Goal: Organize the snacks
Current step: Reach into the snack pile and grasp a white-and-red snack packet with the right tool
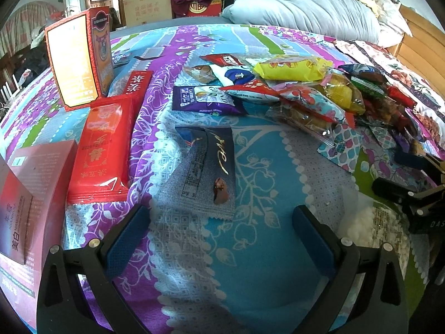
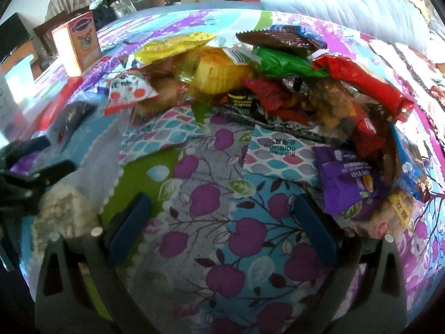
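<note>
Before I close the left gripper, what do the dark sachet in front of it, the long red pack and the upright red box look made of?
Dark sachet: thin glossy plastic film, serrated end, lying flat. Long red pack: shiny plastic wrap with glare and crimped ends. Upright red box: seemingly printed cardboard, crisp folded edges, standing unaided.

Black two-finger grippers with blue pads

The left gripper point(image 1: 221, 233) and right gripper point(image 2: 222, 228) look alike: black angular plastic arms with triangular cut-outs, round silver screws at the joints, and textured dark-blue pads point(image 1: 126, 239) lining the inner face of each finger.
</note>
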### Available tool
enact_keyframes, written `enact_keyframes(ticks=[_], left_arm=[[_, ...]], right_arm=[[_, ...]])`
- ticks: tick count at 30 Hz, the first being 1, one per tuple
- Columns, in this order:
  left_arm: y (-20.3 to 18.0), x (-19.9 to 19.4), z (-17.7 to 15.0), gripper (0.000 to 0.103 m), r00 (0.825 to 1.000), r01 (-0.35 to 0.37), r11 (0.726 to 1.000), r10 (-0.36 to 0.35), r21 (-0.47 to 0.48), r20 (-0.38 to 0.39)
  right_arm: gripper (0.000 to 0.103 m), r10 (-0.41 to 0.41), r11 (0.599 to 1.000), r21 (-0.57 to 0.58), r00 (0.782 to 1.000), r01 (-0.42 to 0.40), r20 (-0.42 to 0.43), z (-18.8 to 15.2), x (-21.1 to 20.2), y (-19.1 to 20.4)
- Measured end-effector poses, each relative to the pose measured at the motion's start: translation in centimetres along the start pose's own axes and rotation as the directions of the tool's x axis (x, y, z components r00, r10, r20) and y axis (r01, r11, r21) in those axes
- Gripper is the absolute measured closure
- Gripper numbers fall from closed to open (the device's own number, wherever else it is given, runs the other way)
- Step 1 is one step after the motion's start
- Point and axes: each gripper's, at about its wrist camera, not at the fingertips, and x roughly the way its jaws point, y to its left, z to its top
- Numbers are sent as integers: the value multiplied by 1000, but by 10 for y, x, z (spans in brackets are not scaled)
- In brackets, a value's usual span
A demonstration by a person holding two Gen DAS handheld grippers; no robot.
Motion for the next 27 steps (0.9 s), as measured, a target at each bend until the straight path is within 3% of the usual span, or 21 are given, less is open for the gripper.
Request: enact_keyframes(ticks=[3, 6, 8, 9, 10, 14, 17, 19, 22, 25, 27], left_arm=[[0, 0, 0, 0, 1000, 0, 1000, 0, 0, 0], [0, 0, 0, 0, 1000, 1, 1000, -1, -1, 0], [0, -1, 0, 0, 1000, 4, 1000, -4, -3, 1], [0, -1, -1, 0, 1000, 4, 1000, -4, -3, 1], [0, -1, -1, 0, 1000, 4, 1000, -4, -3, 2], [3, -2, 0, 0, 1000, 12, 1000, -12, -5, 1], [5, -5, 0, 0, 999, 38, 999, -38, 4, -11], [5, -9, -1, 0, 998, 51, 999, -50, 17, -23], [3, -21, -4, 0, 996, 87, 995, -85, 51, -27], [8, -37, -8, 0, 995, 91, 995, -92, 38, 35], [10, -43, -7, 0, 994, 96, 995, -98, 31, 53]], right_arm=[[0, -2, 1000, 1, 1000, 2, 0, 1, -2, 0], [0, -7, 1000, 0, 999, 7, -53, 4, -5, 3], [7, 48, 999, 15, 996, -47, -76, 10, -15, 5], [16, 93, 995, 28, 993, -92, -70, 15, -23, 6], [18, 151, 988, 34, 987, -150, -49, 23, -35, 8], [18, 226, 974, -15, 971, -225, 74, 67, -63, 16], [18, 229, 973, 0, 971, -230, 71, 122, -31, 7], [18, 211, 975, 67, 977, -212, 9, 155, 14, -3], [20, 173, 980, 109, 984, -168, -39, 188, 57, -9], [20, 212, 972, 122, 972, -199, -105, 205, 88, 1], [20, 182, 980, 108, 975, -169, -127, 209, 99, 13]])
